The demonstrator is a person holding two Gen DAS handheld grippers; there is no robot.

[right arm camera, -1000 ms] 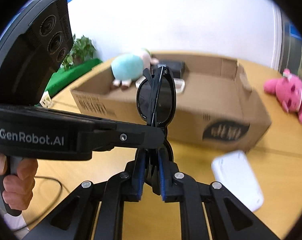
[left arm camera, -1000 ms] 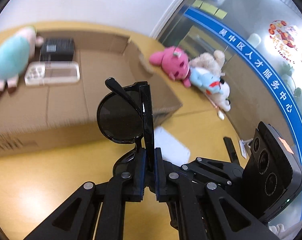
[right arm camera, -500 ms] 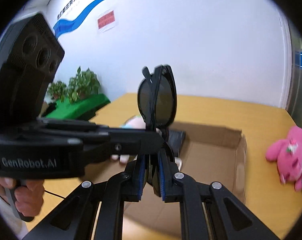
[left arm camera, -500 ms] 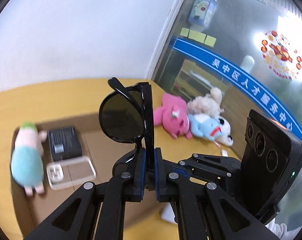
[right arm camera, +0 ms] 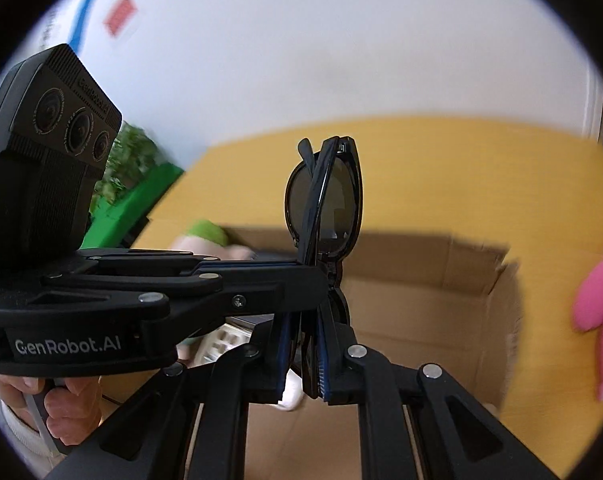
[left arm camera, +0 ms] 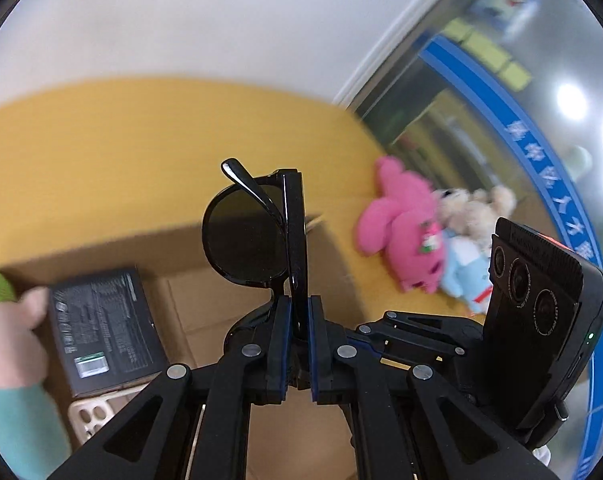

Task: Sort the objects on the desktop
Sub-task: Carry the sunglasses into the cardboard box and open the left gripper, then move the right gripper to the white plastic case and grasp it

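Now both grippers, left (left arm camera: pixel 297 344) and right (right arm camera: pixel 303 356), had carried the clamped black folded plastic sunglasses (left arm camera: pixel 257 228) over the brown cardboard box (right arm camera: pixel 433 304), ready for release.

Crowded left end of the box, open floor on the right

Your two grippers meet on the folded sunglasses (left arm camera: pixel 257 232), so each blocks the other's side. Below you, the cardboard box (right arm camera: pixel 441 292) holds a black package (left arm camera: pixel 103 322), a phone case (left arm camera: pixel 91 418) just beside it, and a plush toy (left arm camera: pixel 9 360) along the left end; bare cardboard lies to the right of them. The box's far wall and right flap stand up. On the desk (left arm camera: pixel 121 148) right of the box, a pink plush (left arm camera: pixel 405 236) and pale plushes (left arm camera: pixel 467 236) lie bunched together.
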